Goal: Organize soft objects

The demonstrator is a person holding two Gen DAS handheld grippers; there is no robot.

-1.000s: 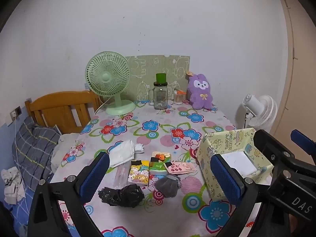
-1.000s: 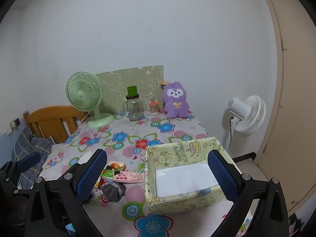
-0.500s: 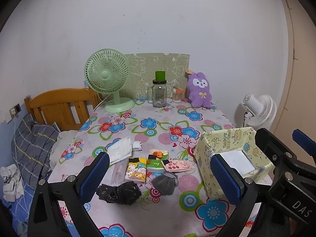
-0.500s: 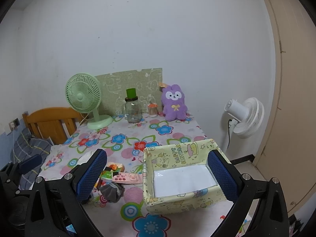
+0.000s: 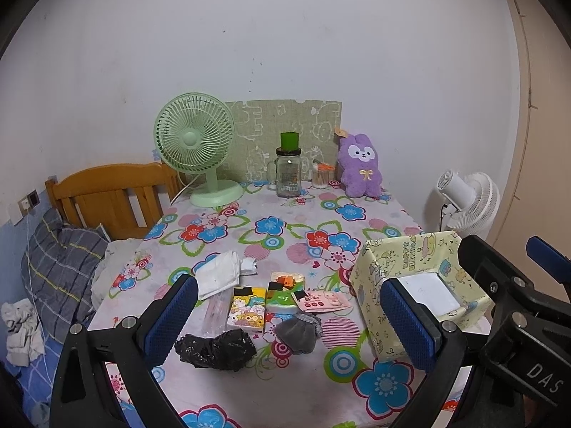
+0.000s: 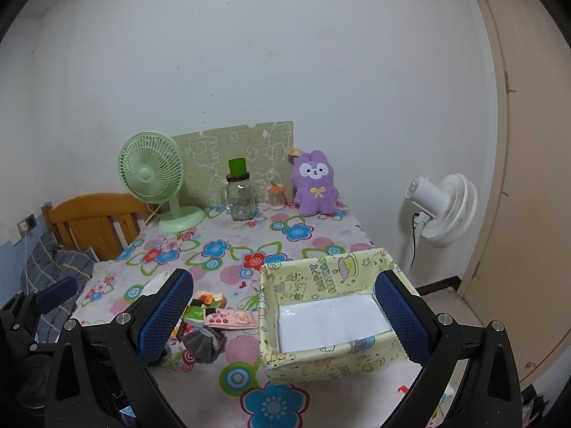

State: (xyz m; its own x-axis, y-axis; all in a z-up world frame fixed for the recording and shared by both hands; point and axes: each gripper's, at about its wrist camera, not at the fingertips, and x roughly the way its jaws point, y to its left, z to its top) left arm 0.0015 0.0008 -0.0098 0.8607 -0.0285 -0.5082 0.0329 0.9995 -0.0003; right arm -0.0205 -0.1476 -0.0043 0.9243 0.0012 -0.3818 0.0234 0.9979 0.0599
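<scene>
On the flowered table lie a black crumpled plastic bag, a grey sock, a white cloth, two tissue packs and a pink card. A yellow patterned box with a white bottom stands at the right and holds nothing. My left gripper is open and empty, above the table's near edge. My right gripper is open and empty, above the box's left side. The grey sock also shows in the right wrist view.
At the table's back stand a green desk fan, a glass jar with a green lid, a small toothpick jar and a purple plush. A wooden headboard is at left, a white floor fan at right.
Both grippers have pulled back and risen a little; the table and its objects look smaller and farther. Nothing on the table has moved.
</scene>
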